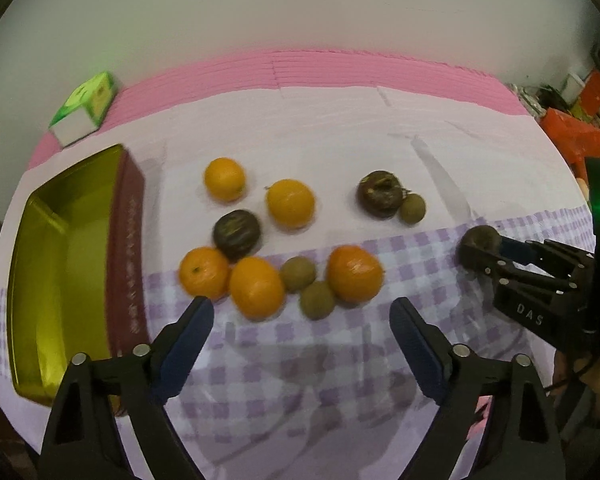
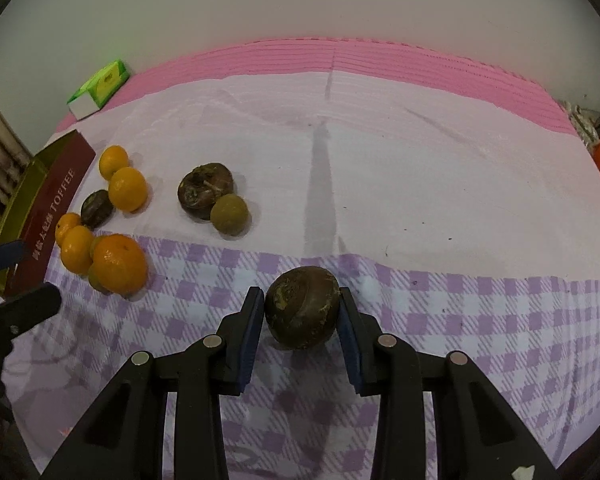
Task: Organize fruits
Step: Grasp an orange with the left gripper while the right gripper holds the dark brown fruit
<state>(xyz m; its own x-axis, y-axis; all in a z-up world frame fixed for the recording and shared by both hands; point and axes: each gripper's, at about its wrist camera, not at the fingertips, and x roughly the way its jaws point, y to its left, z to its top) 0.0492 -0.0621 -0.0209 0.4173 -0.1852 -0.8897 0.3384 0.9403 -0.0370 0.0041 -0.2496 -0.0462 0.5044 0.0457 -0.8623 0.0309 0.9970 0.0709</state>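
Several oranges (image 1: 256, 286), small green-brown fruits (image 1: 318, 300) and dark brown fruits (image 1: 236, 234) lie loose on the cloth, right of a gold tin (image 1: 40, 272) with dark red sides. My left gripper (image 1: 300, 306) hovers open over the near cluster, its pads touching nothing. My right gripper (image 2: 300, 294) is shut on a dark brown round fruit (image 2: 302, 308), just above the checked cloth. In the left wrist view the right gripper (image 1: 480, 248) is far right with that fruit (image 1: 480, 236). Another dark fruit (image 2: 205, 190) touches a small green-brown one (image 2: 230, 214).
A green and white carton (image 1: 86, 106) lies on the pink mat behind the tin. The white and lilac checked cloth (image 2: 460, 320) stretches to the right of the fruits. Orange and red clutter (image 1: 572, 132) stands past the table's right edge. A pale wall rises behind.
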